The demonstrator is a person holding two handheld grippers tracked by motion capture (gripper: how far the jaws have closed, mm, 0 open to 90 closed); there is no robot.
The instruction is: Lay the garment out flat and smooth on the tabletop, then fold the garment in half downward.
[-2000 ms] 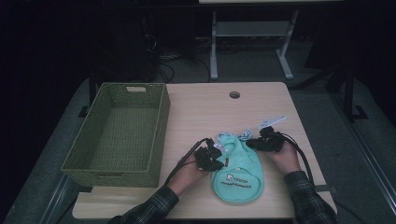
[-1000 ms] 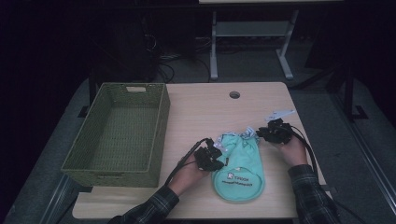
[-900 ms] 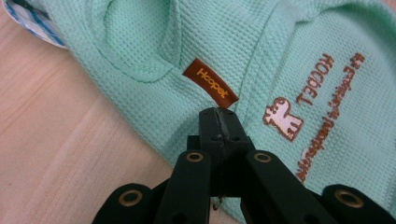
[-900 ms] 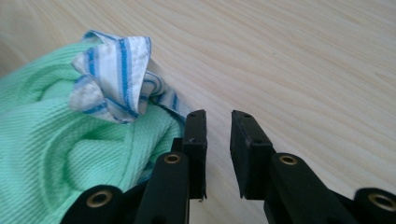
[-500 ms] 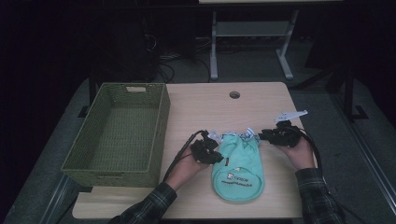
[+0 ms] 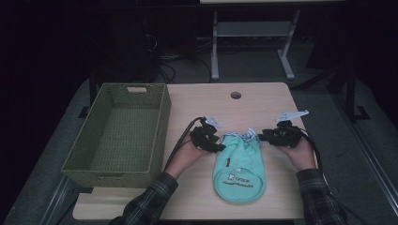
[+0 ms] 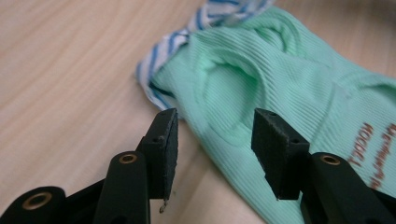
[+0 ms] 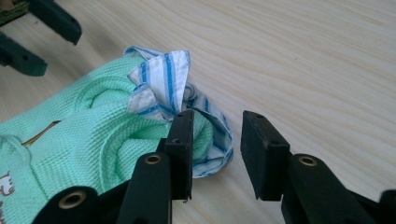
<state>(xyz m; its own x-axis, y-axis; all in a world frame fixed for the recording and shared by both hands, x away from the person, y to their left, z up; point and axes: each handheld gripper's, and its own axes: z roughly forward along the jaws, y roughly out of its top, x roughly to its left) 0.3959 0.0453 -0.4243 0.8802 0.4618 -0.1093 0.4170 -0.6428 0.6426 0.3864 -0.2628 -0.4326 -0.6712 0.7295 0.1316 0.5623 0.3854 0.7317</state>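
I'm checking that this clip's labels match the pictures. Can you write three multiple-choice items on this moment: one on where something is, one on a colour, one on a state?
1. Where does the woven basket stand relative to the mint-green bag?
A. On the person's left of it
B. On the person's right of it
C. On top of it

2. What colour are the stripes on the white cloth at the bag's mouth?
A. Red
B. Blue
C. Black

3. How do the jaws of the left gripper stand?
A. Clamped on the basket rim
B. Shut on the striped cloth
C. Apart, pressing on nothing

Answers:
1 A, since the high view shows the basket at the table's left side, apart from the bag.
2 B, as the right gripper view shows blue stripes on white.
3 C, as the left gripper view shows a gap between the jaws over the bag's edge.
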